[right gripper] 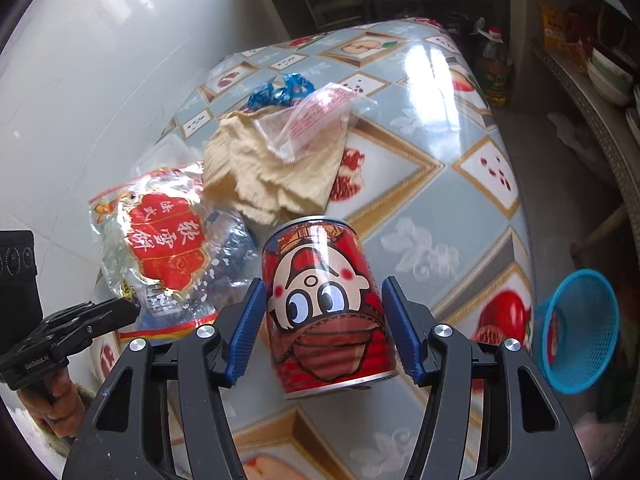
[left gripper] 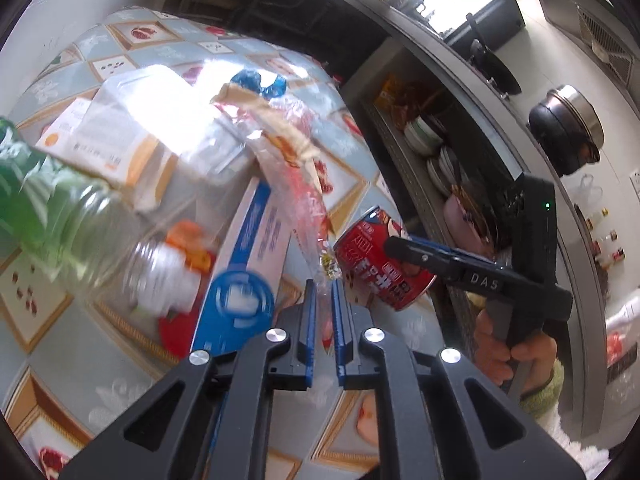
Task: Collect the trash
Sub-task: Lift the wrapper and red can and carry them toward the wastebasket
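Both grippers hold trash over the fruit-print table (right gripper: pixel 460 208).

The left gripper (left gripper: pixel 323 300) is pinched on a clear snack wrapper (left gripper: pixel 304 200) with red print. The right gripper (right gripper: pixel 322 320) clasps a red can (right gripper: pixel 324 304) with a cartoon face, tilted. "DAS" shows on the right gripper's handle. A blue basket (right gripper: pixel 576 328) sits on the floor beside the table.
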A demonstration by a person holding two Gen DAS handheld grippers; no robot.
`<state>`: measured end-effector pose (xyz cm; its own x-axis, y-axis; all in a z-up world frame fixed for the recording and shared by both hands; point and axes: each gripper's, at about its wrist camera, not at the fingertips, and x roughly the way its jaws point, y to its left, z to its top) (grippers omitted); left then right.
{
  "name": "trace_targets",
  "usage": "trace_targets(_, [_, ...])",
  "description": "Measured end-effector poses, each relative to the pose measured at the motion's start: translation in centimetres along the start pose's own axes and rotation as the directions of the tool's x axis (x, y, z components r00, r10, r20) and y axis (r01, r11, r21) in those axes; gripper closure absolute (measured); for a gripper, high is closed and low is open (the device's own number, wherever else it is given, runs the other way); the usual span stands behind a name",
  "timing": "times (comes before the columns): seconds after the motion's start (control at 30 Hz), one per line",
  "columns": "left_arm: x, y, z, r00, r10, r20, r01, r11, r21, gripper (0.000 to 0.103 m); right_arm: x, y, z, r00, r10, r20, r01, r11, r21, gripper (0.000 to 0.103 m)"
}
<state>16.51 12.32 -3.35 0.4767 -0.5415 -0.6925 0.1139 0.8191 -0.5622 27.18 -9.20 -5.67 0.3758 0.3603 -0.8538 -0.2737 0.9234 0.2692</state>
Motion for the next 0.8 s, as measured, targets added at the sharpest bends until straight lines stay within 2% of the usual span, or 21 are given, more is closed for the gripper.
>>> trace_targets(0.1, [-1.1, 0.1, -1.1, 1.0, 0.006, 0.01, -0.006, 1.0, 0.017, 0.09, -0.6, 0.2, -1.2, 0.999, -0.035, 0.017, 0.035, 0.999, 0.003, 0.047])
trace_targets(0.3, [-2.2, 1.4, -2.6, 1.0, -0.027, -0.016, 0.027, 1.0, 0.004, 0.09, -1.1, 0.0, -3.1, 0.999, -0.013, 0.029, 0.012, 0.999, 0.038, 0.048])
trace_targets(0.47, [-1.4, 1.9, -2.2, 0.999, -0.026, -0.02, 0.026, 0.999, -0.03, 0.081, -1.2, 0.1, -3.8, 0.999, -0.019, 0.043, 0.017, 0.999, 0.048, 0.048])
trace_targets(0.63, [0.5, 1.4, -1.6, 0.999, -0.02, -0.036, 0.018, 0.998, -0.055, 0.081, -1.2, 0.4, -4.2, 0.997, -0.032, 0.065, 0.029, 0.998, 0.05, 0.047])
trace_targets(0.8, [1.7, 1.7, -1.0, 0.999, 0.002, -0.05, -0.007, 0.994, -0.108, 0.08, -1.2, -0.2, -4.8, 0.997, 0.0, 0.075, -0.006, 0.996, 0.086, 0.045])
